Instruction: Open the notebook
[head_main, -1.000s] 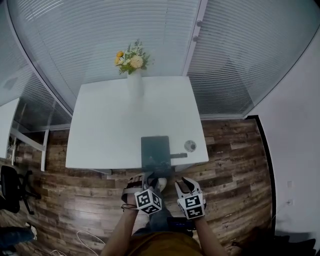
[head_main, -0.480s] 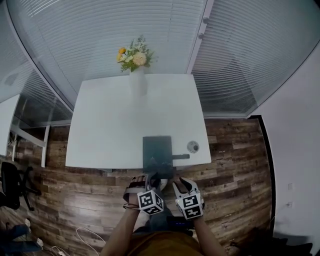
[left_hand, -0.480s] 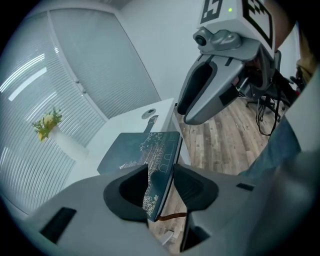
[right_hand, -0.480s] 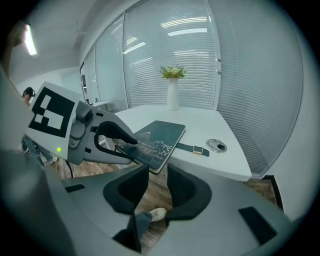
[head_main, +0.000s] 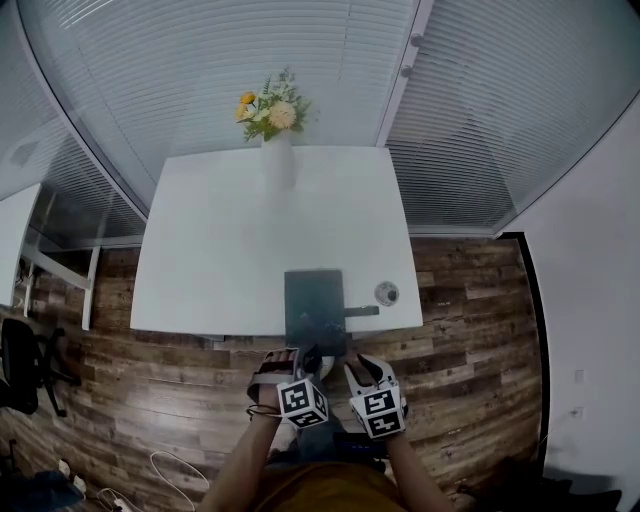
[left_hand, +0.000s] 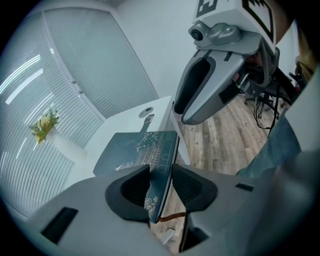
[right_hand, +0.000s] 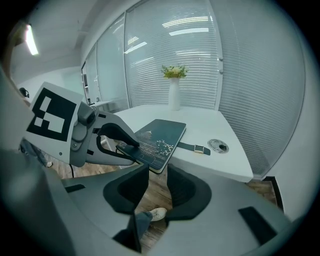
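A dark teal notebook (head_main: 314, 300) lies closed on the white table (head_main: 220, 250), its near end hanging over the front edge. My left gripper (head_main: 303, 356) has that near end between its jaws. The jaws have just been closing, and one finger (right_hand: 120, 136) presses on the cover (right_hand: 160, 135) with the other under it. The left gripper view shows the book's edge (left_hand: 159, 172) filling the gap. My right gripper (head_main: 358, 366) hovers just right of it, in front of the table edge. It is open (right_hand: 157, 172), with only floor and a shoe between its fingers.
The notebook's strap with a clasp (head_main: 360, 311) lies to the right of the book, and a small round disc (head_main: 386, 293) sits beyond it. A white vase of flowers (head_main: 277, 150) stands at the table's far edge. Wooden floor lies below, and glass walls with blinds stand behind.
Both grippers stay at the table's front edge, almost where they were. The head view has shifted slightly, so the table sits a little higher in the frame.
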